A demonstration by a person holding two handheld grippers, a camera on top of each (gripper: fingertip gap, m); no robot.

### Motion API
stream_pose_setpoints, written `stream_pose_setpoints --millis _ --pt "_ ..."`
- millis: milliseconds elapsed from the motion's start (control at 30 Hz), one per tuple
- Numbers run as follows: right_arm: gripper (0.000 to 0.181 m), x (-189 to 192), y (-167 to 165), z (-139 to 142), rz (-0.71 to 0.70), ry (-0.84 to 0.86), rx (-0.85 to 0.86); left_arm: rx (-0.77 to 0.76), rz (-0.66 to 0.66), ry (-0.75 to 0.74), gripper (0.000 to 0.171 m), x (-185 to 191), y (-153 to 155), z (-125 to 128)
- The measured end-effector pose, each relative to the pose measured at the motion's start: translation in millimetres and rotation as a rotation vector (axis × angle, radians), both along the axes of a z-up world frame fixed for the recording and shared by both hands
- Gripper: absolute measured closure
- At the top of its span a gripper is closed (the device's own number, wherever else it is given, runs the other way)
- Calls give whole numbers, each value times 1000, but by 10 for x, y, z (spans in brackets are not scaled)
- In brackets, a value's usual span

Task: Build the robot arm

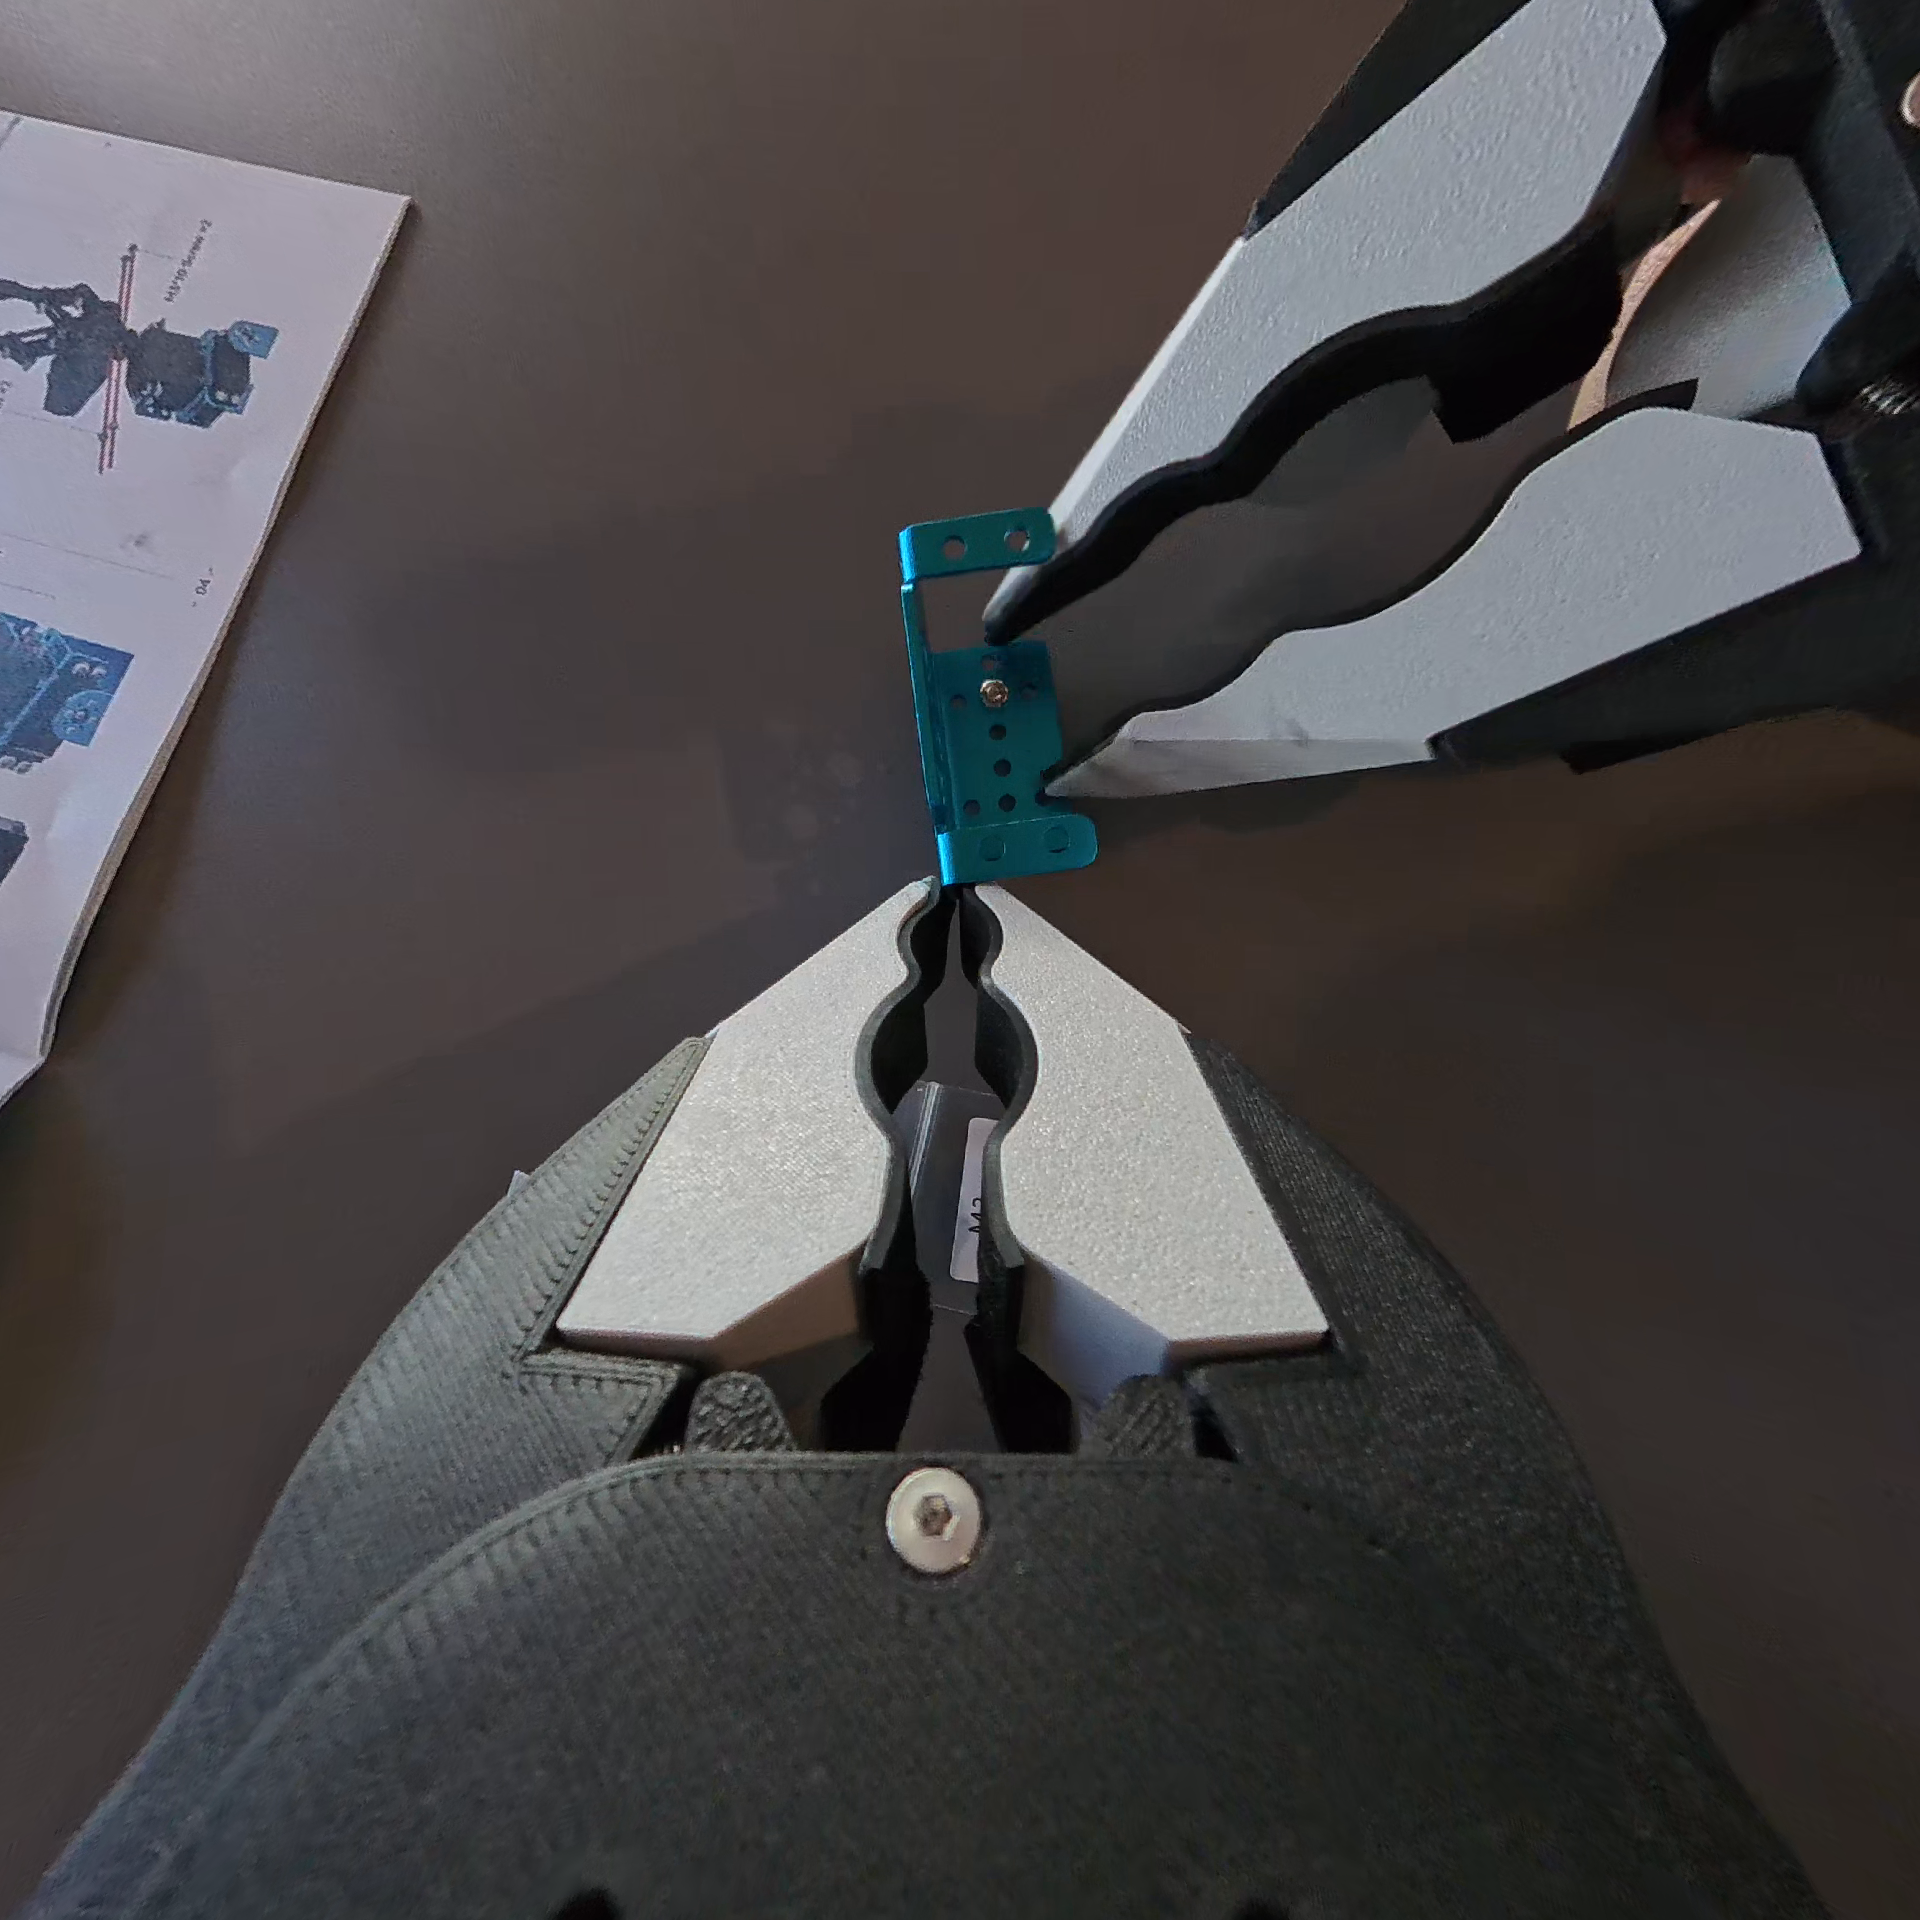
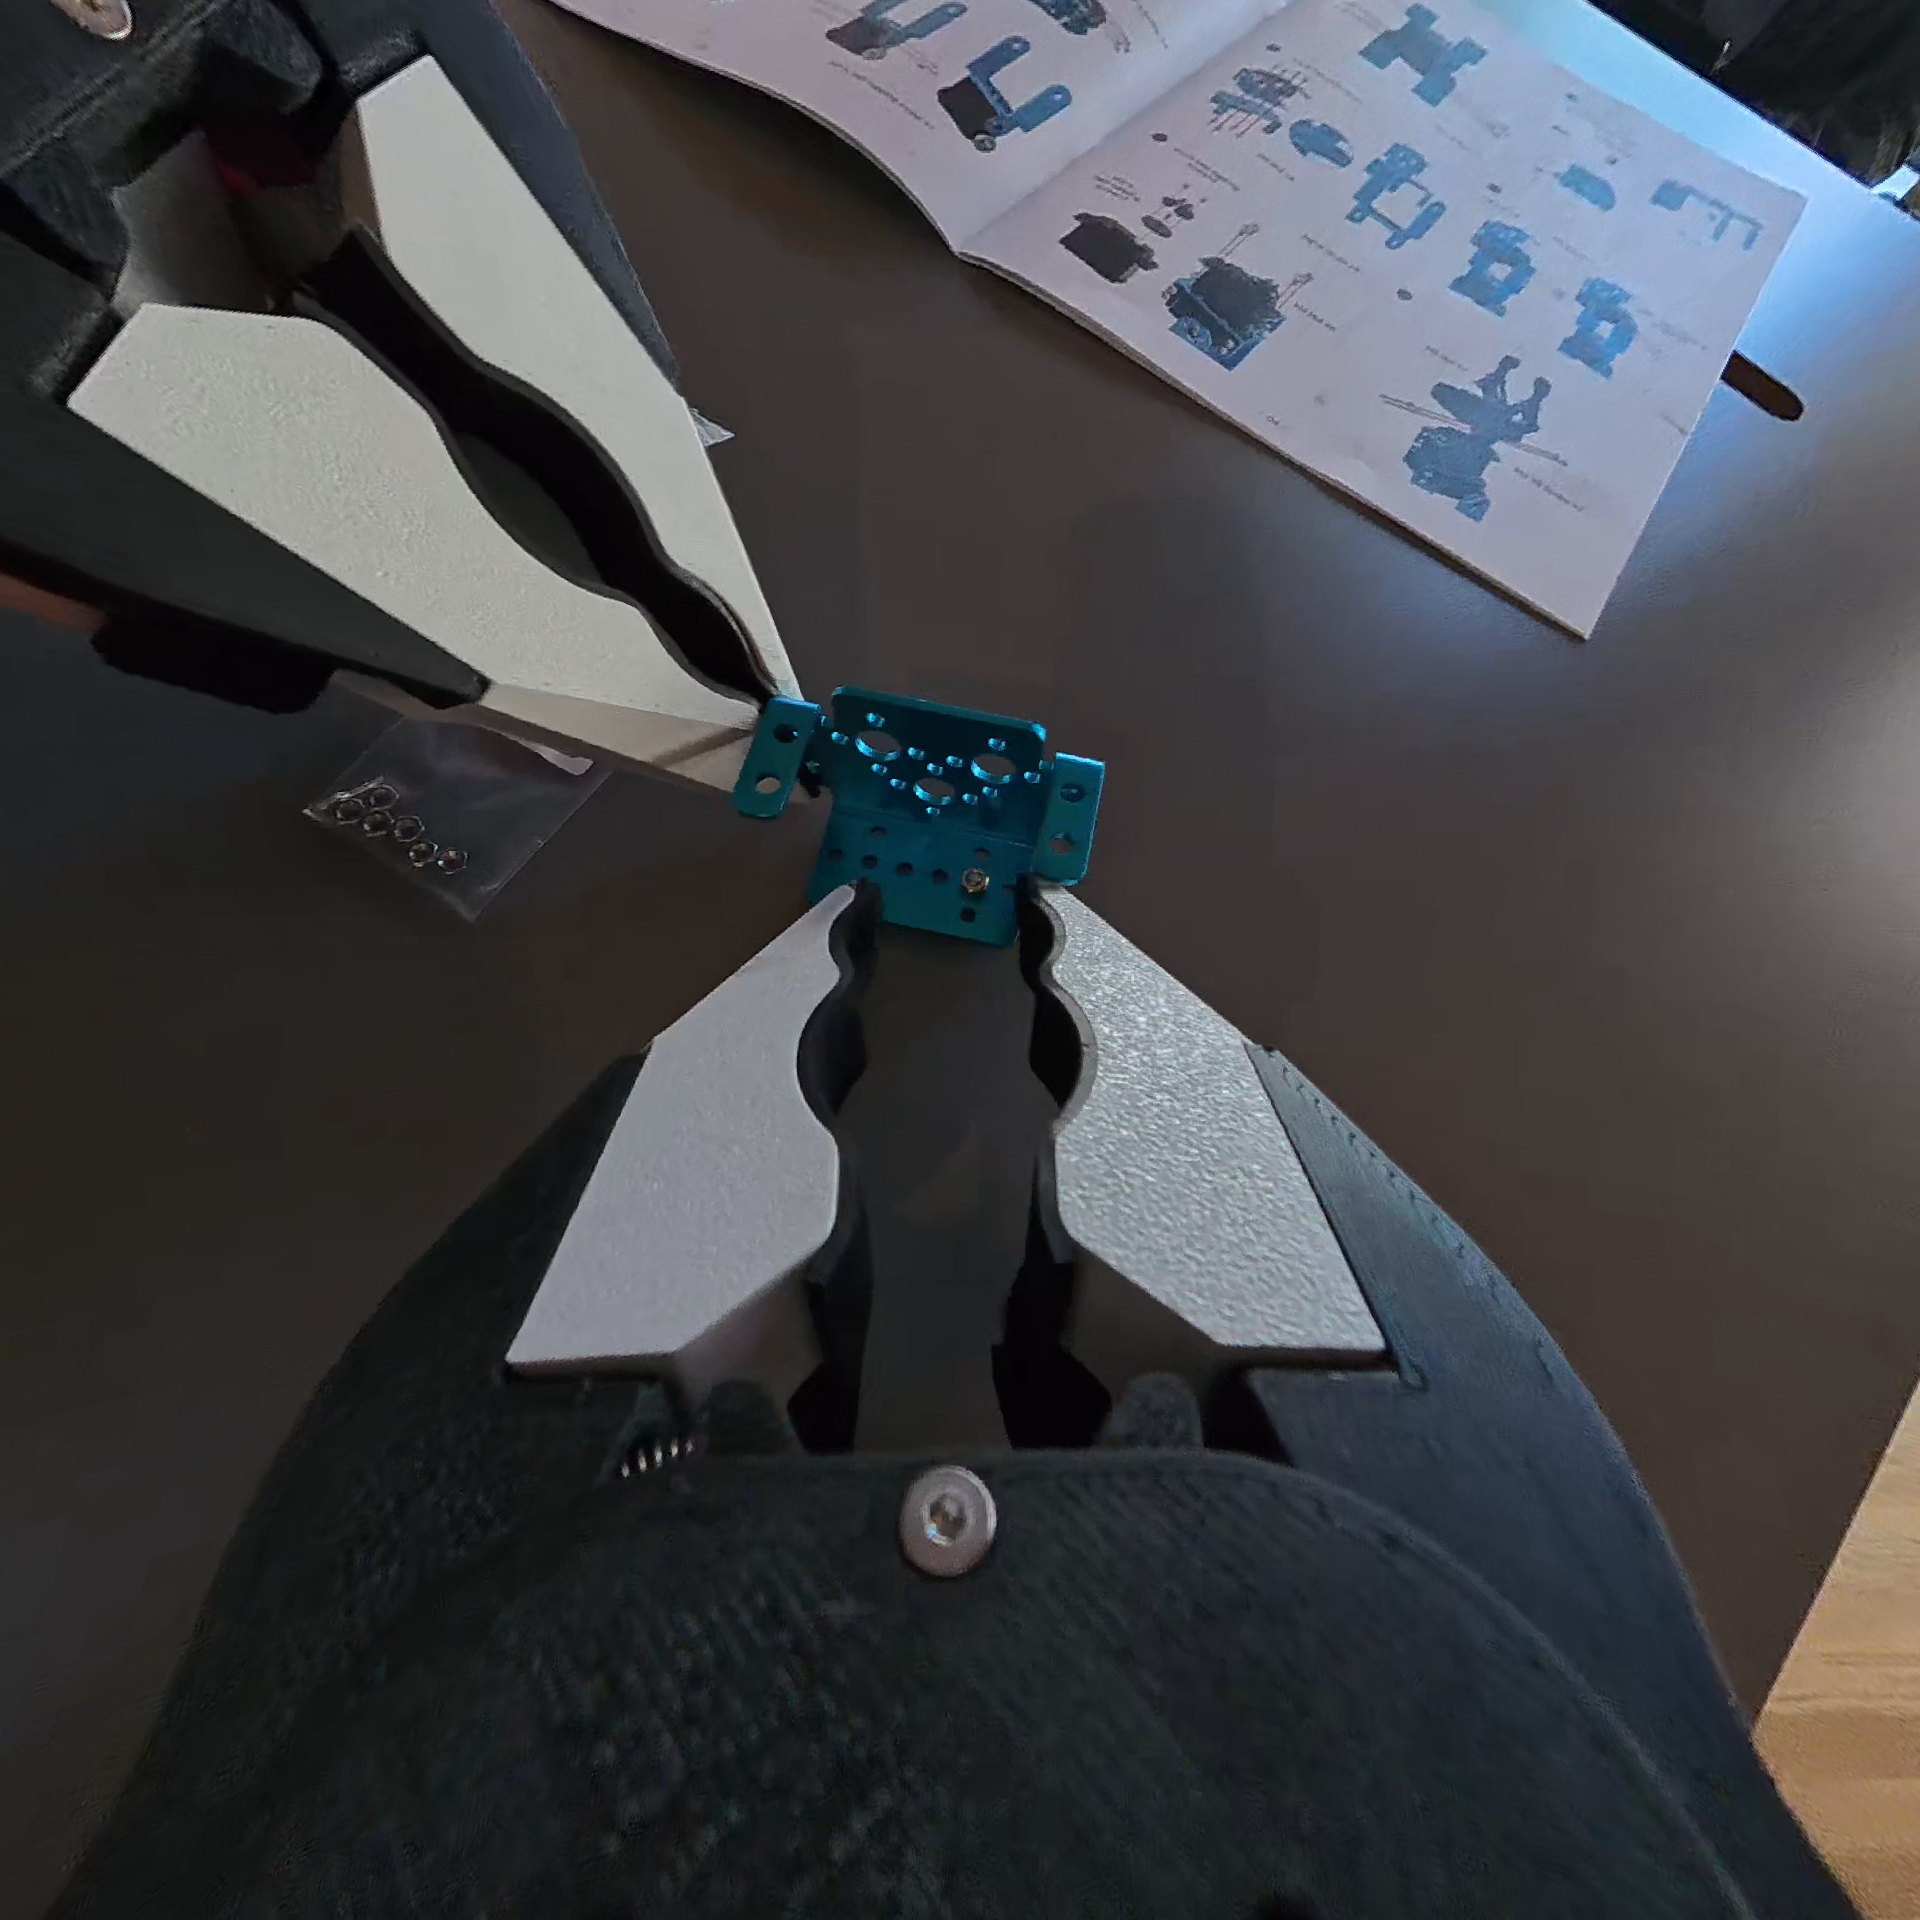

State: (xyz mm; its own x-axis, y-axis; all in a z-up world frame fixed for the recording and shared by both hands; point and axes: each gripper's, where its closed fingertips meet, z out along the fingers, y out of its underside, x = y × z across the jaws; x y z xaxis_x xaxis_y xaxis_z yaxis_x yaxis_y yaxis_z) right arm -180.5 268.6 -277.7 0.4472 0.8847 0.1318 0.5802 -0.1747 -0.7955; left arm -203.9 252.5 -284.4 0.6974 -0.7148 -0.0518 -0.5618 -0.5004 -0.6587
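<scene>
A small blue metal bracket (image 1: 982, 727) with many holes is held just above the dark table. A small screw (image 2: 975, 881) sits in its front plate. My right gripper (image 2: 943, 894) is shut on the bracket (image 2: 925, 821), one fingertip on each side of the front plate; it enters the left wrist view (image 1: 1023, 707) from the upper right. My left gripper (image 1: 954, 896) is almost fully closed, its tips pinched at the edge of the bracket's side flange (image 2: 771, 764); it enters the right wrist view (image 2: 771, 712) from the upper left.
An open instruction booklet (image 2: 1403, 260) with pictures lies on the dark table (image 2: 1143, 675); it also shows in the left wrist view (image 1: 156, 468). A clear bag of small screws (image 2: 416, 821) lies under my left gripper. The table's edge and a wooden floor (image 2: 1849, 1662) are at the right. Both grippers' tips are close together, under 4 cm apart.
</scene>
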Motion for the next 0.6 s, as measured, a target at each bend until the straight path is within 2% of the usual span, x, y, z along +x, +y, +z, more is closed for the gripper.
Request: stream_pose_setpoints --millis 600 --pt "155 -27 -17 -30 -16 12 -68 -2 -2 -8 171 13 -1 -3"
